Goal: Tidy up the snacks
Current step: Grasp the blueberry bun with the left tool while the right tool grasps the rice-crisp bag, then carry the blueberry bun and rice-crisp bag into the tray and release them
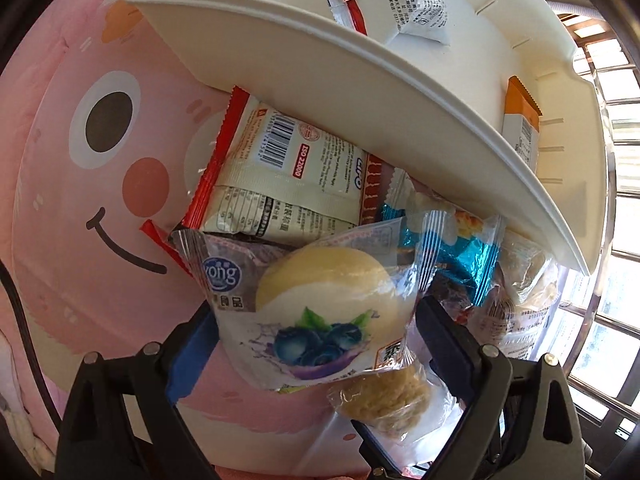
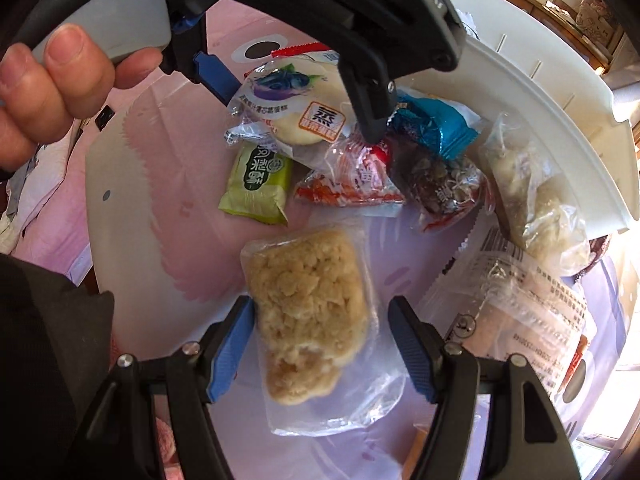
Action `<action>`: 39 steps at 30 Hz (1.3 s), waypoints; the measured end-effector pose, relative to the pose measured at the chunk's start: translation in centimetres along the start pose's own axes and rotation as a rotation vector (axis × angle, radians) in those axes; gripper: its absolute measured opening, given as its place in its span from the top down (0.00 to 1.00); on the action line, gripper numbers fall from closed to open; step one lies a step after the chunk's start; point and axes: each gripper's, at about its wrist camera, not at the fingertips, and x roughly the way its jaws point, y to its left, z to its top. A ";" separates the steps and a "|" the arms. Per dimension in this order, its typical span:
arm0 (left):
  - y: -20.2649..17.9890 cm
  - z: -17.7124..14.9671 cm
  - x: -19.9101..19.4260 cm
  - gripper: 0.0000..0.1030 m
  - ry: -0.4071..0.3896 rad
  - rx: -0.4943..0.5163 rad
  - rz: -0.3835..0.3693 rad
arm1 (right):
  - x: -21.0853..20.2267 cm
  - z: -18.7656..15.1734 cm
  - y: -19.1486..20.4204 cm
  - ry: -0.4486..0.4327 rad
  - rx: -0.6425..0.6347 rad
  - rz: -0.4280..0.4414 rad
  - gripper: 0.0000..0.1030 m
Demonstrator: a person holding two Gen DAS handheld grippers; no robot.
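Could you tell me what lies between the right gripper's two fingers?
In the right wrist view, a clear-wrapped crumbly rice cracker lies between the right gripper fingers, untouched.

Bright window glare, fisheye-warped edges

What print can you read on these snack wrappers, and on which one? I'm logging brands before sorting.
"ISO 22000": red oval on the red-edged cream packet, beside a barcode with unreadable digits.
"yong": blue badge on the blueberry cake wrapper; its start is cut off.
"蒸": orange-framed label on the same wrapper.
Green packet: white characters, upside down, not surely readable.
Fine print on the clear wrappers and the packets in the white bin: too small.
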 end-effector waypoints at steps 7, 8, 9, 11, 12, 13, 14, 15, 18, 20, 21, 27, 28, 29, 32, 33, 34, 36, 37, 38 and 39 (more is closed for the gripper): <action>0.4 0.5 0.6 0.20 0.004 -0.025 -0.032 | 0.7 0.4 -0.5 0.002 0.006 0.024 0.39; 0.4 0.6 0.5 0.23 0.004 -0.028 -0.038 | 0.7 0.5 -0.5 0.001 0.008 0.027 0.43; 0.5 0.6 0.5 0.30 0.001 -0.030 -0.040 | 0.6 0.5 -0.7 0.000 0.010 0.028 0.46; 0.6 0.4 0.3 0.36 -0.004 -0.034 -0.043 | 0.4 0.4 -1.1 0.002 0.016 0.035 0.47; 0.6 0.4 0.3 0.38 -0.004 -0.034 -0.046 | 0.4 0.4 -1.2 0.003 0.020 0.037 0.47; 0.8 0.3 0.2 0.39 -0.006 -0.032 -0.045 | 0.3 0.4 -1.3 0.005 0.025 0.039 0.47; 0.7 0.3 0.1 0.40 -0.008 -0.029 -0.042 | 0.0 0.3 -1.9 0.008 0.031 0.042 0.48; 0.7 0.0 -0.1 0.41 -0.010 -0.026 -0.037 | 0.0 0.2 -2.0 0.010 0.036 0.044 0.48; 1.0 -0.7 -0.7 0.44 -0.023 -0.012 -0.025 | -0.4 -0.1 -2.0 0.015 0.059 0.047 0.48; 1.0 -1.1 -1.1 0.44 -0.032 -0.005 -0.022 | -0.7 -0.4 -2.0 0.015 0.079 0.047 0.48; 0.9 -1.2 -1.3 0.44 -0.035 -0.001 -0.024 | -0.9 -0.5 -2.1 0.013 0.089 0.047 0.48; 0.5 -2.0 -2.7 0.44 -0.050 0.036 -0.030 | -2.6 -1.3 -2.4 -0.008 0.158 0.033 0.48; 0.5 -2.1 -3.1 0.44 -0.053 0.043 -0.032 | -3.0 -1.4 -2.5 -0.014 0.172 0.033 0.48; 0.3 -2.1 -3.3 0.44 -0.056 0.050 -0.034 | -3.4 -1.5 -2.5 -0.020 0.186 0.031 0.48; 0.1 -2.2 -4.3 0.44 -0.066 0.072 -0.031 | -4.7 -1.6 -2.6 -0.043 0.214 0.018 0.48; -0.1 -2.3 -4.6 0.44 -0.068 0.081 -0.029 | -5.3 -1.6 -2.8 -0.051 0.224 0.013 0.48; -0.4 -2.3 -4.8 0.44 -0.071 0.089 -0.028 | -5.9 -1.5 -3.0 -0.058 0.237 0.008 0.48; -0.7 -2.4 -5.7 0.44 -0.082 0.108 -0.029 | -6.9 -1.2 -3.2 -0.076 0.266 -0.004 0.48; -0.8 -2.4 -6.2 0.44 -0.088 0.117 -0.029 | -7.6 -1.1 -3.4 -0.089 0.281 -0.009 0.48; -0.8 -2.6 -6.9 0.44 -0.093 0.127 -0.028 | -8.4 -1.1 -4.0 -0.103 0.294 -0.015 0.48; -0.8 -2.6 -7.5 0.44 -0.097 0.137 -0.025 | -9.1 -1.0 -4.2 -0.116 0.305 -0.022 0.48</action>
